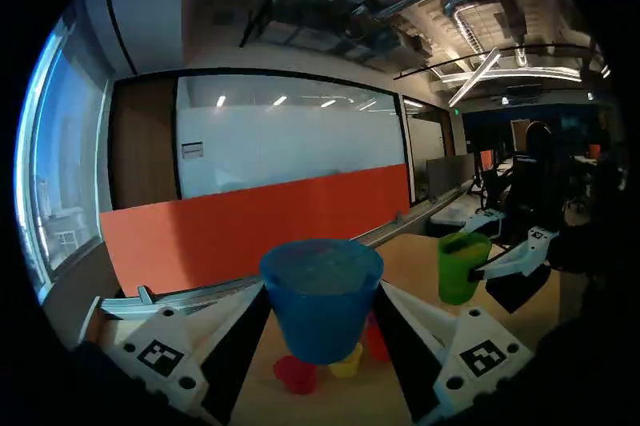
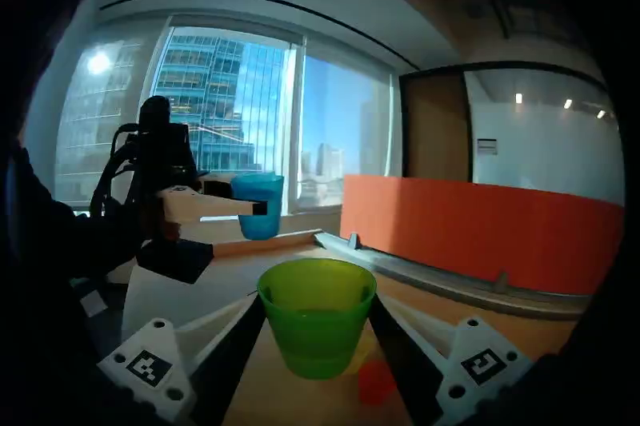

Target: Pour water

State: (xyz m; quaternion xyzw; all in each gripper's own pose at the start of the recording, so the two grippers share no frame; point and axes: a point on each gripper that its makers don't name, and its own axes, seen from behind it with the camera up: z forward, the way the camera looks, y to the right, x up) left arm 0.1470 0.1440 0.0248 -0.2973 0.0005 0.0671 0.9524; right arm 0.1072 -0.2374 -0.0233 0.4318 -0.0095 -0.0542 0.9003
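So we've got the left claw (image 1: 322, 292) clamped on the blue cup (image 1: 322, 322), held up off the tabletop (image 1: 412, 254). The right claw (image 2: 318, 316) is clamped on the green cup (image 2: 318, 342), also in the air. The two cups sit well apart. Our worry: tip the blue one before its rim is over the green one and the water hits the wood. Both cups also taper, so a tilted one could slide out of the fingers.

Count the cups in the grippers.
2: blue cup in the left gripper, green cup in the right gripper. Small pieces below, partly hidden, may be more.
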